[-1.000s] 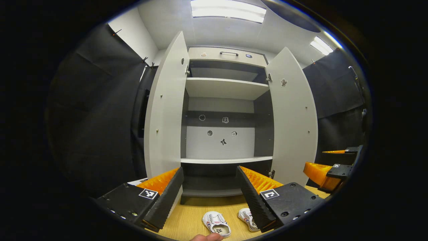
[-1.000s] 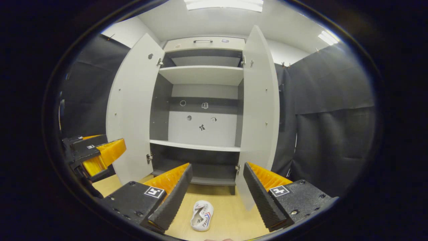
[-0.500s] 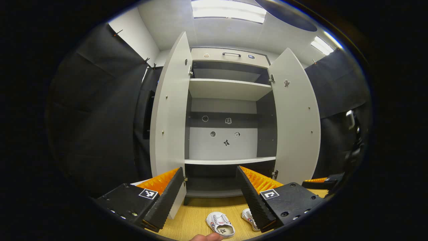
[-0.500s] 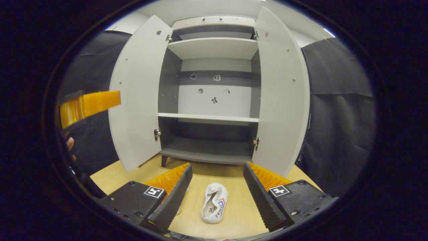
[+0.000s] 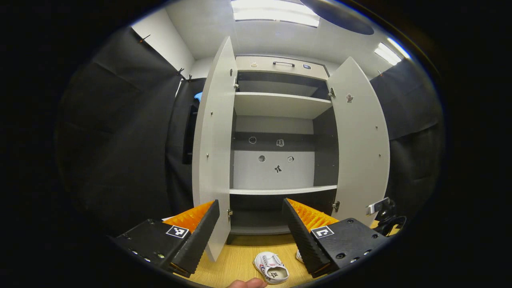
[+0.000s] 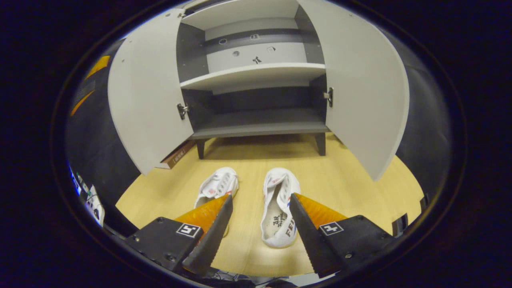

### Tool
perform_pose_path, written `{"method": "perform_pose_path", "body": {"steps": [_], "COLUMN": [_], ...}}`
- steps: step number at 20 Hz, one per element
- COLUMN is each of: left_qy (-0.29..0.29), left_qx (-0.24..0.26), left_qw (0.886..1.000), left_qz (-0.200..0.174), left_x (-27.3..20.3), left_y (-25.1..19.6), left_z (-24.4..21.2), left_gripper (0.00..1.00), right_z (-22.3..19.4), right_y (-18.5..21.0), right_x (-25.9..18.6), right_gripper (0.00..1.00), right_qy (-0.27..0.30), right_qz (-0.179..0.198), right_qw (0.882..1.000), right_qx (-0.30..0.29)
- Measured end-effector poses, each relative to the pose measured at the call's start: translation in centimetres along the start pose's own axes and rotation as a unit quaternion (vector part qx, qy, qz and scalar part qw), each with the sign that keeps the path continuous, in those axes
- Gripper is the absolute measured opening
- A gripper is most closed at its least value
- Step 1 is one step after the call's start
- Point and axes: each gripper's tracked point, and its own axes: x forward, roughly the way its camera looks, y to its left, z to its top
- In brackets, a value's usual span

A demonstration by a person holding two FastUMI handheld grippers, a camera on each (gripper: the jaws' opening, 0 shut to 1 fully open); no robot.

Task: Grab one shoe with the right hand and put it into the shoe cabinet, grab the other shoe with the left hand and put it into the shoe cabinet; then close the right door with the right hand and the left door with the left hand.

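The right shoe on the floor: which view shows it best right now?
The right gripper view: the right shoe lies whole between the open right gripper's fingers. The left gripper view catches just a sliver of it behind a finger.

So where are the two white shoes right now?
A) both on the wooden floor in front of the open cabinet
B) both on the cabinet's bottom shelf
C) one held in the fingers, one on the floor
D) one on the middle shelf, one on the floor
A: in the right gripper view both shoes lie side by side on the floor, before the cabinet with its doors open.
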Motion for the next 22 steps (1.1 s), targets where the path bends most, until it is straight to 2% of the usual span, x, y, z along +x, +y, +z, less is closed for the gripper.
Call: {"method": "perform_pose_path", "body": {"steps": [8, 11, 13, 15, 16, 21, 22], "left_qy": [0.013, 0.015, 0.015, 0.018, 0.019, 0.025, 0.024], "left_qx": [-0.006, -0.008, -0.007, -0.006, -0.007, -0.007, -0.007], "left_qw": [1.0, 1.0, 1.0, 1.0, 1.0, 0.999, 0.999], "left_qz": [0.012, 0.016, 0.017, 0.021, 0.024, 0.029, 0.03], "left_x": [0.3, 0.5, 0.3, 0.5, 0.4, 0.5, 0.5], "left_y": [1.6, 2.2, 2.3, 2.8, 2.9, 3.2, 3.2], "left_z": [-1.0, -1.2, -1.0, -1.3, -1.4, -1.6, -1.6], "left_gripper": [0.95, 0.95, 0.95, 0.95, 0.95, 0.95, 0.95], "right_z": [-2.6, -3.0, -3.5, -4.0, -4.2, -4.9, -4.8], "right_y": [0.6, -0.2, -0.5, -0.4, -0.4, -0.9, -1.4], "right_x": [3.9, 6.0, 7.2, 8.4, 8.9, 10.6, 10.8], "right_gripper": [0.83, 0.8, 0.72, 0.54, 0.58, 0.46, 0.27], "right_qy": [0.046, 0.06, 0.073, 0.081, 0.082, 0.09, 0.085], "right_qz": [0.008, -0.005, -0.006, -0.006, -0.009, -0.03, -0.039], "right_qw": [0.999, 0.998, 0.997, 0.997, 0.996, 0.995, 0.995], "right_qx": [-0.011, -0.012, -0.014, -0.015, -0.018, -0.028, -0.033]}}
